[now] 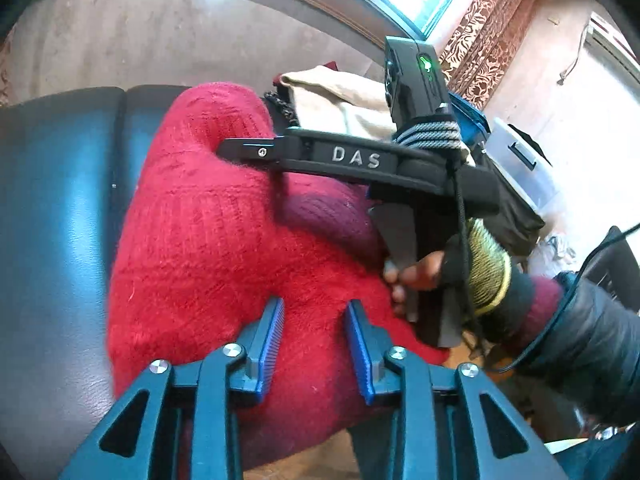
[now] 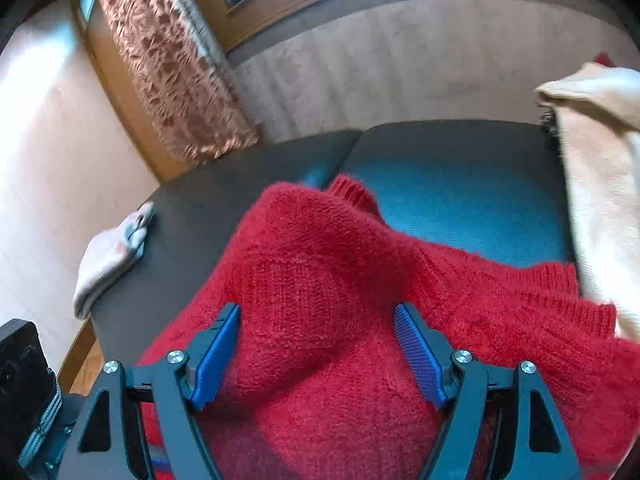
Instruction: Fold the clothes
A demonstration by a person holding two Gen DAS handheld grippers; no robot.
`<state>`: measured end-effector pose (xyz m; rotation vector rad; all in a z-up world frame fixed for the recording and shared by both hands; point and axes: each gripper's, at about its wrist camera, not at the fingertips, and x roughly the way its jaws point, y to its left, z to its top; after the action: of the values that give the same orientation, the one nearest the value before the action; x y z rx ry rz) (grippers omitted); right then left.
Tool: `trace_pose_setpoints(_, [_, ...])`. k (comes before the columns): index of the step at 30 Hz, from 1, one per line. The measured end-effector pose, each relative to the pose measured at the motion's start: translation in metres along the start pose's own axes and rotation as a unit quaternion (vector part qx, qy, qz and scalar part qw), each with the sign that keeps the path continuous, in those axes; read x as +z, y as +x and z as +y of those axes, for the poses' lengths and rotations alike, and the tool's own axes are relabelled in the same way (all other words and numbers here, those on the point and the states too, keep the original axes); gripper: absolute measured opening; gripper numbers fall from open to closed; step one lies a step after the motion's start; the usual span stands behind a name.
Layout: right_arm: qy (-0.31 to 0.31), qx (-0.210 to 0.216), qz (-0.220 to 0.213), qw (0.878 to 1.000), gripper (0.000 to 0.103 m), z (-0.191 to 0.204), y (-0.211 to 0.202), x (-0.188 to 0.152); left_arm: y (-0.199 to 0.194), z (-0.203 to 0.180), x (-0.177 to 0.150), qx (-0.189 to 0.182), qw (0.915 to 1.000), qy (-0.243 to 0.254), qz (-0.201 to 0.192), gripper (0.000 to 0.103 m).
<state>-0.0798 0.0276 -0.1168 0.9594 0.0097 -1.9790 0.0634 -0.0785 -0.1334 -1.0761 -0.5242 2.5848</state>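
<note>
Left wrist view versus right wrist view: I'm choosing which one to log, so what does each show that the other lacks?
Only the left wrist view shows the right gripper from the side, the gloved hand holding it, and a clear plastic box. Only the right wrist view shows a small pale cloth at the dark table edge. Both share the red sweater, the cream garment and the patterned curtain.

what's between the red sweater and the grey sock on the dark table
Nothing: in the right wrist view, bare dark table separates the red sweater from the grey sock at the table's left edge.
</note>
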Motion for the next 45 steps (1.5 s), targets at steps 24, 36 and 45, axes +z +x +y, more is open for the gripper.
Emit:
trace_pose_setpoints(24, [-0.034, 0.055, -0.017, 0.998, 0.094, 0.021, 0.004, -0.013, 0.065, 0.054, 0.135, 0.079, 0.9967, -0.009, 0.012, 0.035])
trace_pose_setpoints(36, [-0.040, 0.053, -0.008, 0.998, 0.099, 0.010, 0.019, 0.001, 0.073, 0.051, 0.126, 0.242, 0.9692, 0.020, -0.042, 0.047])
trace_pose_setpoints(45, [-0.008, 0.069, -0.030, 0.997, 0.103, -0.004, -0.059, 0.010, 0.000, 0.051, 0.120, 0.224, 0.9701, -0.020, -0.092, 0.053])
